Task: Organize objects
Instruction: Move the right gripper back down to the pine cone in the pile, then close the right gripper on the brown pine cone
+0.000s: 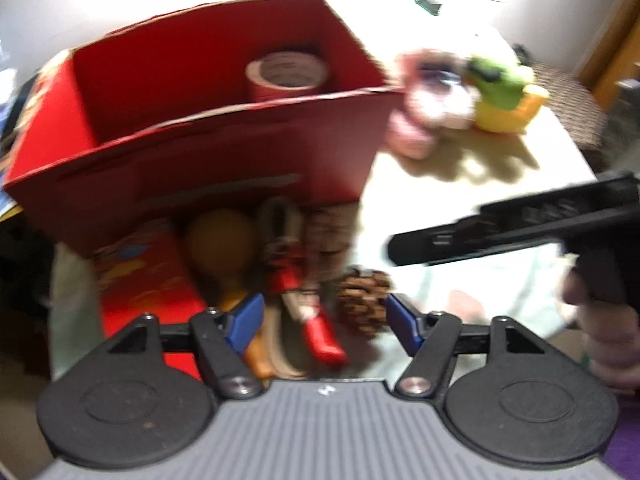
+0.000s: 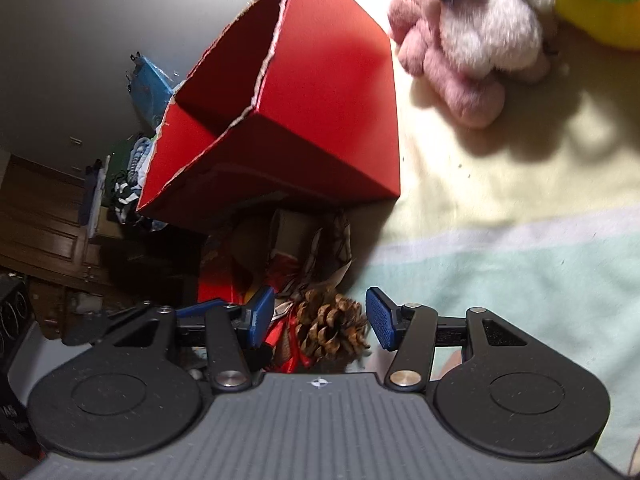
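Standing well ahead of both grippers, a red cardboard box [image 1: 208, 152] with a torn upper rim is the biggest thing in sight; its open top faces up and a roll of tape [image 1: 287, 74] sits inside, toward its far right corner as the left wrist view has it. Under everything lies a cloth-covered table [image 2: 520, 240], pale yellow farther out and pale green closer to the tools. Beyond the box's right corner a pink plush toy [image 2: 472, 48] rests on the cloth, touching a green and yellow plush [image 1: 504, 92] on its right.

Just in front of the box, between it and the fingers, a small heap of things lies in shadow: a flat red printed packet [image 1: 144, 280] to the left, a brown wooden maraca-like piece [image 1: 220, 248], and a nutcracker figure [image 1: 296, 280] with red legs.

The right gripper [image 2: 320, 318] has its blue pads spread apart on either side of a pine cone [image 2: 332, 330], neither pad touching it. The left gripper [image 1: 324, 318] is likewise spread wide, empty, the pine cone just inside its right finger. The view from the left wrist is motion-blurred.
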A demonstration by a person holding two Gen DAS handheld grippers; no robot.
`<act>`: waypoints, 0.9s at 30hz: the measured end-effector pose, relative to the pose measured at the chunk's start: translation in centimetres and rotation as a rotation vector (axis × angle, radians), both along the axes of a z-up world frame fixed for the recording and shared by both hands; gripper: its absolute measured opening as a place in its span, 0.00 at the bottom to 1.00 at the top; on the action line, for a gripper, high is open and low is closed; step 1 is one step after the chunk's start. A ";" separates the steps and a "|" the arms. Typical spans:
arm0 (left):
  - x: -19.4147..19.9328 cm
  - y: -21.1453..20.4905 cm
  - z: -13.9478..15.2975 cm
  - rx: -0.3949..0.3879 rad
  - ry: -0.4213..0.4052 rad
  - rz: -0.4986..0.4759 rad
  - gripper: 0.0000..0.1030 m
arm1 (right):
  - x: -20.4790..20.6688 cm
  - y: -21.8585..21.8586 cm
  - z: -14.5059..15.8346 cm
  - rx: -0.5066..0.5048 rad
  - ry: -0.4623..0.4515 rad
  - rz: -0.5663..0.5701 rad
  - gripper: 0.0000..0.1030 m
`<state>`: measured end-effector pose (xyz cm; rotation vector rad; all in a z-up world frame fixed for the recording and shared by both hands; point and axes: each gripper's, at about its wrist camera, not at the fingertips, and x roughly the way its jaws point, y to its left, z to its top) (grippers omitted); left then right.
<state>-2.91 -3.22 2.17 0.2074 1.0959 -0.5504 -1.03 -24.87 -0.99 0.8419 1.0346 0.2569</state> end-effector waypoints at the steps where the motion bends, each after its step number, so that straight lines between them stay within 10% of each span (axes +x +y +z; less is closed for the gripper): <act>1: -0.1 -0.4 -0.2 -0.012 0.010 -0.015 0.65 | 0.0 0.0 -0.2 0.011 0.011 0.001 0.53; 27: 1.5 -2.0 -5.2 -0.086 0.143 -0.062 0.47 | 0.1 -1.2 -2.4 0.129 0.140 -0.035 0.44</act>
